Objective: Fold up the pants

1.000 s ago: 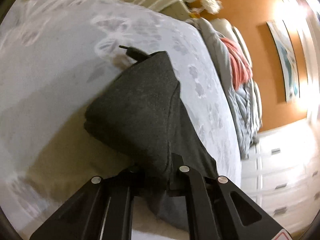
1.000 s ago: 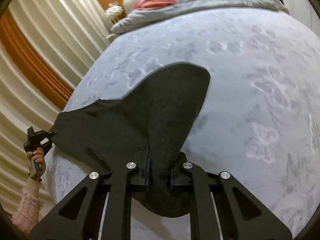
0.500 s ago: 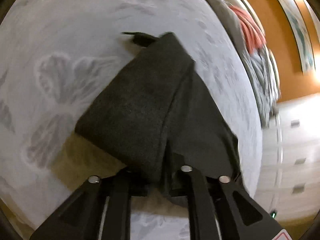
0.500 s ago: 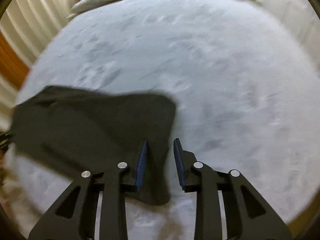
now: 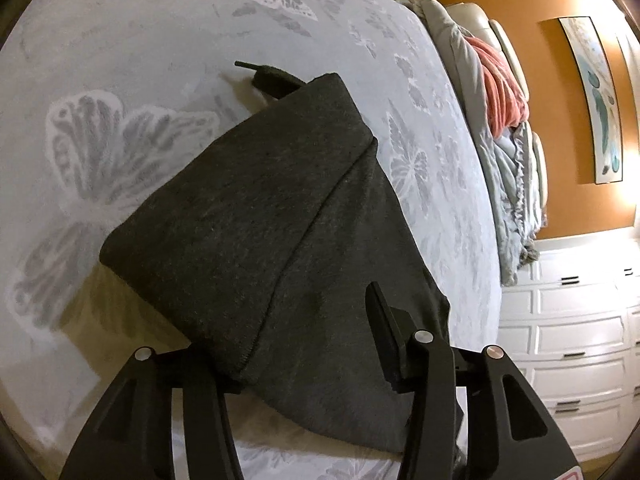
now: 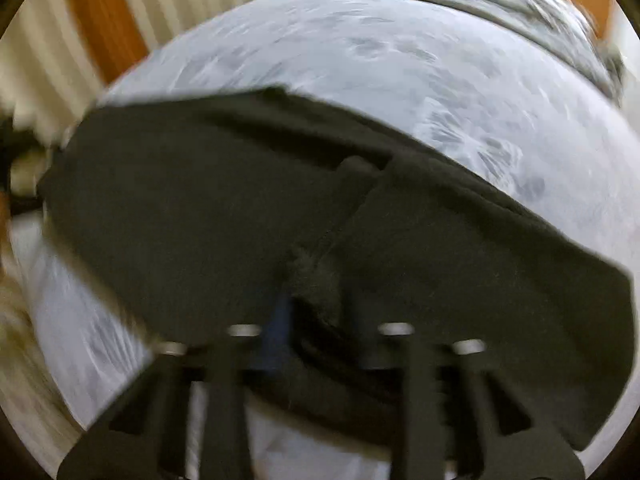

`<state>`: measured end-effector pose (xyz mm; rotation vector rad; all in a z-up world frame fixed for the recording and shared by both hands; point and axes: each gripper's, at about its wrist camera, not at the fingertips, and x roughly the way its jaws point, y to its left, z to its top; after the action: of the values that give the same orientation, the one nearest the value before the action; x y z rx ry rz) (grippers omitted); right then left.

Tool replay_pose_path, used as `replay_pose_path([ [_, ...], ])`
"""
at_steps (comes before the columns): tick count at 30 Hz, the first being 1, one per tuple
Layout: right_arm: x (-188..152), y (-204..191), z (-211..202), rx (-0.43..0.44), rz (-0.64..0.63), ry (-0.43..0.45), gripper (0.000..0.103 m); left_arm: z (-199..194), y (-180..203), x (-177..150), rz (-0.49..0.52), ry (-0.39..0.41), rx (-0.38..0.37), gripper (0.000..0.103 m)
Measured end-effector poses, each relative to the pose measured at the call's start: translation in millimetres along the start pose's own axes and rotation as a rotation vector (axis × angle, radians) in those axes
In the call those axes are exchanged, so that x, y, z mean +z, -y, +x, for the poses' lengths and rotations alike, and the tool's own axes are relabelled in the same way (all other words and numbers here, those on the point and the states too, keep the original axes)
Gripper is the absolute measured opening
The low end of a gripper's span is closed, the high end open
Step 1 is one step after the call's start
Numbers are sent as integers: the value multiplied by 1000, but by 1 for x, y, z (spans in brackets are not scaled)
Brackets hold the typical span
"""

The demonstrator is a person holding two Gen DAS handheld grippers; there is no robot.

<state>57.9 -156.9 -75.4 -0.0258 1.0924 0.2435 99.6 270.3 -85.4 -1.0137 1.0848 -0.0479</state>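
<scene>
Dark grey pants (image 5: 256, 216) lie folded over on the bed, one layer overlapping another. My left gripper (image 5: 296, 340) sits low at their near end with its jaws opening. The cloth lies loose between them, and the right finger (image 5: 380, 312) rests clear on top. A small dark piece (image 5: 264, 76) pokes out behind the far corner; I cannot tell what it is. The right wrist view is blurred: the pants (image 6: 200, 200) spread wide, and my right gripper (image 6: 316, 304) is closing on a raised bunch of cloth at their near edge.
The bed (image 5: 120, 60) has a pale sheet with butterfly prints. A heap of grey and pink blankets (image 5: 492, 92) lies along its far side. White drawers (image 5: 576, 340) and an orange wall stand beyond. Striped curtains (image 6: 36, 80) hang behind the bed in the right wrist view.
My left jaws let go of the pants and spread apart. My right gripper released the pants corner, swung along the cloth and pinched a new bunch at the near edge.
</scene>
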Motion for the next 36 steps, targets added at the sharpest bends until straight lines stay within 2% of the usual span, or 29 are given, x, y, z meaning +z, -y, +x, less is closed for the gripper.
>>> replay_pose_path([
  [2, 14, 9, -32, 54, 73, 112, 9, -4, -7, 3, -5, -17, -31, 45],
  [5, 23, 0, -75, 127, 53, 238, 9, -5, -10, 5, 7, -29, -54, 46],
  [6, 24, -6, -76, 140, 46, 243, 10, -4, -11, 5, 10, -31, -57, 46],
  [7, 24, -12, -66, 148, 30, 219, 13, -3, -12, 5, 15, -30, -54, 47],
  [8, 22, -20, -43, 143, 0, 145, 17, -1, -13, 5, 19, -28, -49, 47],
  [10, 14, -24, 1, 88, -16, -5, 18, 1, -15, 4, 20, -19, -47, 47],
  [11, 14, -21, 7, 94, 5, -23, 18, 2, -17, 4, 12, -13, -49, 47],
  [13, 25, -9, -25, 151, 29, 49, 18, 1, -23, 3, -15, 3, -74, 47],
  [14, 28, -1, -44, 157, 42, 109, 30, -2, -26, 1, -32, 16, -88, 47],
  [15, 32, 13, -67, 149, 63, 188, 54, -9, -30, -2, -61, 46, -105, 47],
  [16, 33, 25, -84, 127, 84, 244, 64, -18, -35, -6, -92, 88, -121, 47],
  [17, 32, 46, -104, 80, 117, 316, 69, -25, -39, -9, -108, 114, -131, 47],
  [20, 30, 97, -126, -32, 194, 365, 69, -24, -41, -8, -113, 110, -118, 48],
  [22, 25, 125, -125, -43, 260, 342, 69, -15, -43, -6, -129, 108, -83, 48],
  [25, 23, 142, -118, -22, 320, 299, 69, -8, -46, -2, -154, 141, -67, 48],
  [26, 20, 137, -113, -24, 325, 290, 69, -7, -41, -1, -134, 154, -53, 46],
  [28, 20, 141, -116, -48, 313, 275, 69, -4, -24, 1, -65, 168, -23, 15],
  [31, 9, 138, -122, -89, 307, 296, 69, -21, 30, -9, 107, 259, -17, 14],
  [32, 6, 141, -129, -92, 322, 310, 69, -31, 67, -25, 219, 303, -43, 14],
  [33, 3, 145, -130, -88, 336, 320, 69, -40, 98, -42, 308, 319, -110, 14],
  [35, -3, 159, -137, -85, 382, 340, 69, -47, 135, -74, 410, 304, -222, 14],
  [36, -4, 164, -139, -84, 398, 345, 69, -47, 153, -93, 478, 304, -246, 14],
])
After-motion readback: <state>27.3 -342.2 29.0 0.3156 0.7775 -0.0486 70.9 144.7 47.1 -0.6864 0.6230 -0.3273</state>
